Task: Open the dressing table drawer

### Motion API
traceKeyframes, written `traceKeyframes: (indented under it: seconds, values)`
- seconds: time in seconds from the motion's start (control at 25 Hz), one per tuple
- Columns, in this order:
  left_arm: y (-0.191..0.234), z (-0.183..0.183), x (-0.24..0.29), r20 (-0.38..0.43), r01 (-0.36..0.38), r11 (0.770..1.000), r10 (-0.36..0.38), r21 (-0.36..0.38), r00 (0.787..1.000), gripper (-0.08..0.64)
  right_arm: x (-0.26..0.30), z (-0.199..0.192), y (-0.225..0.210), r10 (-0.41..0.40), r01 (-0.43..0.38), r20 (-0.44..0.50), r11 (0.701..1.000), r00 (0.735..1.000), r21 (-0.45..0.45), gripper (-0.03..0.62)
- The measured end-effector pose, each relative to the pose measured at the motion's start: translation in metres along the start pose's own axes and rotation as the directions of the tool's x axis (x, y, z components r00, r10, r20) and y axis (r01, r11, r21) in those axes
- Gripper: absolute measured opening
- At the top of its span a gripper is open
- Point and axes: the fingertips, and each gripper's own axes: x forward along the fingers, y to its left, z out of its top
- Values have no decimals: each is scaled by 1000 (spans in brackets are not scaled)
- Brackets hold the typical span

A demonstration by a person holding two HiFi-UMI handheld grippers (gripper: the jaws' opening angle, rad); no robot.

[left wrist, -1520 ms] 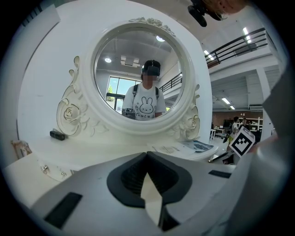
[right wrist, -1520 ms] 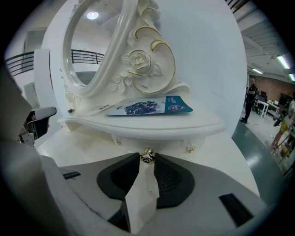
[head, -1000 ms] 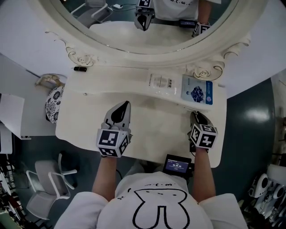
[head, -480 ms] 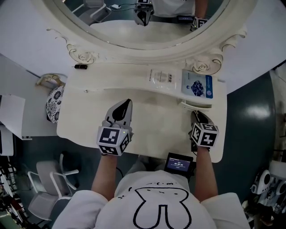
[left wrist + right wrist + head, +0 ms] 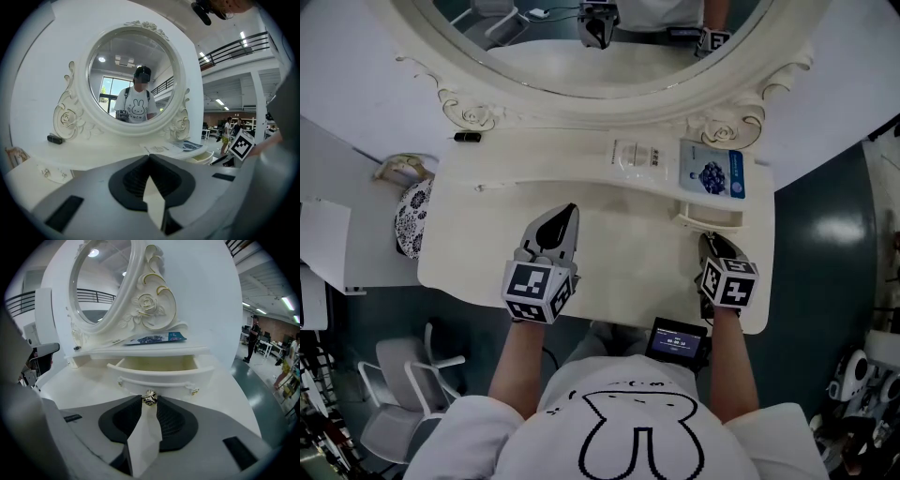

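The white dressing table fills the head view. Its small right drawer stands pulled out a little from under the shelf; in the right gripper view the drawer shows a bare pale inside. My right gripper is at the drawer's front, and in its own view my right gripper is shut on the drawer's brass knob. My left gripper hovers over the middle of the tabletop. In its own view my left gripper is shut, its jaws meeting with nothing between them.
An oval mirror in a carved frame rises behind the shelf. On the shelf lie a white packet, a blue packet and a small black object. A patterned stool stands left. A screen device hangs at the person's waist.
The right drawer has slid out from under the shelf as my right gripper drew back toward the person. The left gripper has barely moved.
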Motion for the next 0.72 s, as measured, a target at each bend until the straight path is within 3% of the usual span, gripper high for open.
traceKeyframes:
  seconds: [0.72]
  values:
    - [-9, 1, 1, -2, 53, 999, -53, 7, 999, 9, -17, -16, 7, -13, 13, -13, 1000, 1000, 13, 121]
